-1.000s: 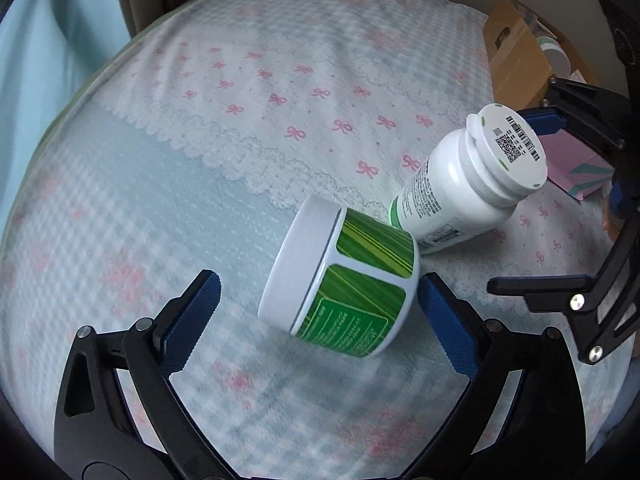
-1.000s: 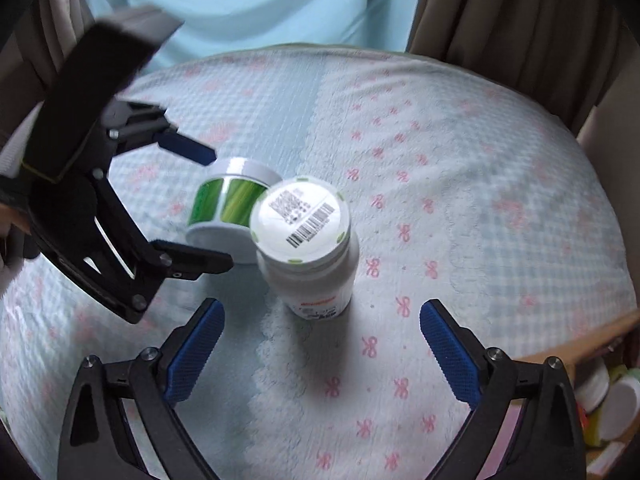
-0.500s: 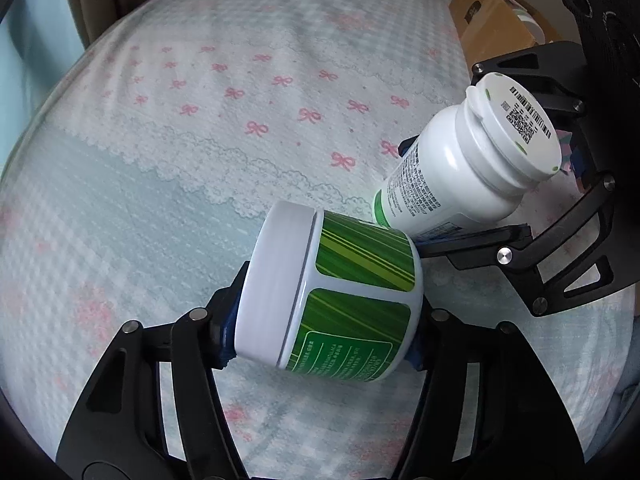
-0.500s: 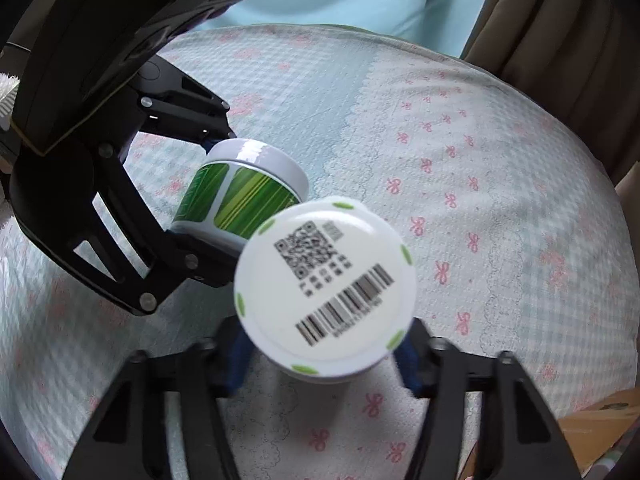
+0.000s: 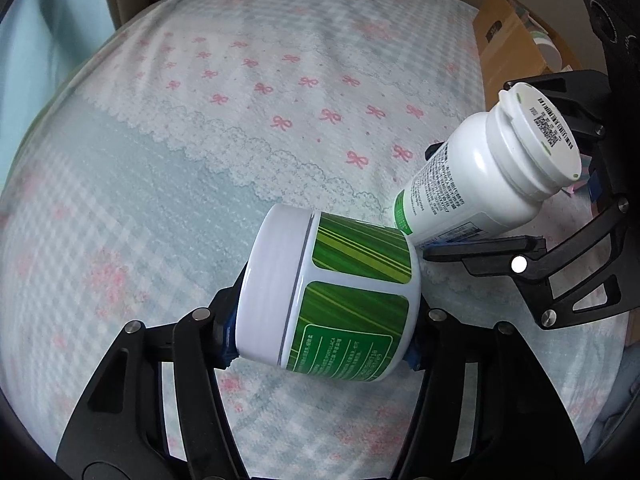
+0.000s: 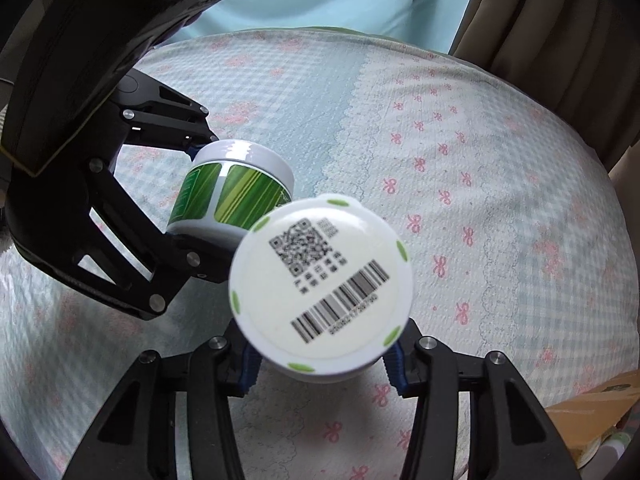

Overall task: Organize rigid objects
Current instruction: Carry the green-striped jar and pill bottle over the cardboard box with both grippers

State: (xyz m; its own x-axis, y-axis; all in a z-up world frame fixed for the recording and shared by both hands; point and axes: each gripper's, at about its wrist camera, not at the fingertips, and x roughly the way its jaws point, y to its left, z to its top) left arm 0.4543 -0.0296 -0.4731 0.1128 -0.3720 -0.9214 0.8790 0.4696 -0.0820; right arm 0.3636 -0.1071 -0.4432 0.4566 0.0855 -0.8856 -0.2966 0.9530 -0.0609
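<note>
Green-labelled jar (image 5: 332,300), low in the left wrist frame, is clenched lid to base in the left gripper (image 5: 320,344), jaws closing. White bottle (image 5: 480,184) at right, over the bow-print bedspread (image 5: 240,120), is pinched by the right gripper (image 6: 322,364); cardboard box (image 5: 508,48) upper right.

**Codes and tiny print**

On the flat white cap of the white bottle (image 6: 322,282): a square QR code, a smaller code beside it, two short rows of tiny signs too small to read, and a long barcode with blurred digits under it. On the bottle's side: small print, unreadable. On the green jar (image 5: 332,300): a framed box of tiny white print, also unreadable.
</note>
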